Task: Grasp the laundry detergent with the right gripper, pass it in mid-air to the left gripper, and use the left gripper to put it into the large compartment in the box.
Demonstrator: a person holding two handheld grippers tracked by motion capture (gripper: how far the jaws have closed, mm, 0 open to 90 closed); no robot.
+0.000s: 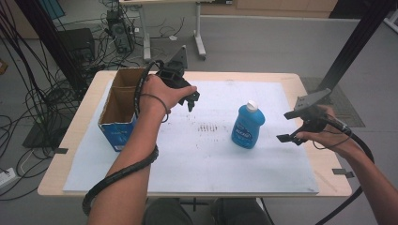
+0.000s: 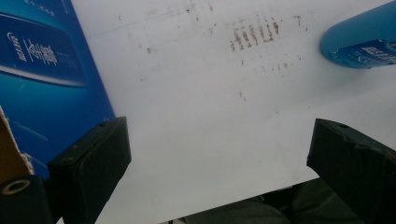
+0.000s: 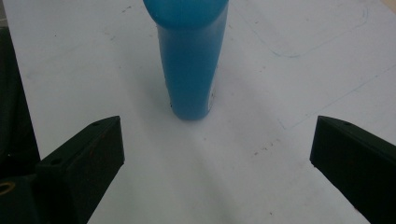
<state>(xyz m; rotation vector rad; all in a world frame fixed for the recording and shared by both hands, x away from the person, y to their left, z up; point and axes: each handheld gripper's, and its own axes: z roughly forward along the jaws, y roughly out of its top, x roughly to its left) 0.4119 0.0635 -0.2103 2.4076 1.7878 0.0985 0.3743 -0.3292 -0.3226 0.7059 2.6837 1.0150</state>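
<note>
A blue bottle (image 1: 247, 126) with a white cap stands upright on the white board (image 1: 202, 159), right of centre. My right gripper (image 1: 300, 126) hovers open to its right, jaws wide apart with nothing between them; in the right gripper view the blue bottle (image 3: 191, 60) stands ahead between the jaws' line. My left gripper (image 1: 190, 97) is held open above the board beside the open cardboard box (image 1: 119, 108). In the left gripper view the box's blue side (image 2: 42, 79) is at left and the blue bottle (image 2: 362, 42) at upper right.
The box (image 1: 119, 108) stands at the board's left edge, its top open. Brown smudges (image 1: 209, 127) mark the board's middle. The wooden table (image 1: 324, 164) rims the board. Cables and a desk frame (image 1: 197, 33) lie on the floor beyond.
</note>
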